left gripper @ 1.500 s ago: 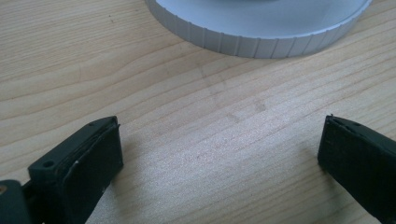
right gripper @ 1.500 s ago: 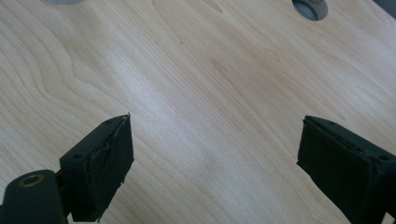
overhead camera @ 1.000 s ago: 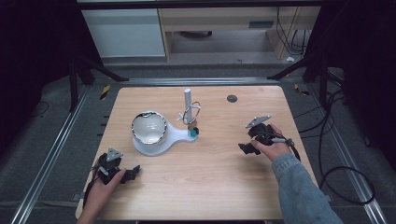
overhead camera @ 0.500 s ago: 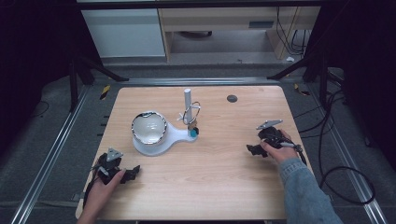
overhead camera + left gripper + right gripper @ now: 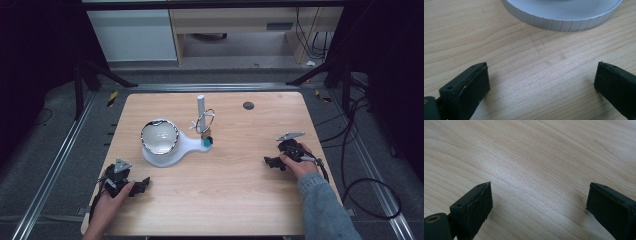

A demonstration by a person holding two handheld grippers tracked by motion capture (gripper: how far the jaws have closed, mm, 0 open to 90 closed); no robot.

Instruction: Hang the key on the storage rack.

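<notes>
On a wooden table point(image 5: 230, 195), a white stand point(image 5: 172, 150) with a round bowl-like dish and an upright post carrying a ring sits mid-table, untouched; any handling of it looks not yet begun. The left gripper point(image 5: 140, 185) rests near its base point(image 5: 564, 15), the right gripper point(image 5: 270, 162) well apart. Both pairs of jaws gape wide, holding nothing above bare wood.
</notes>
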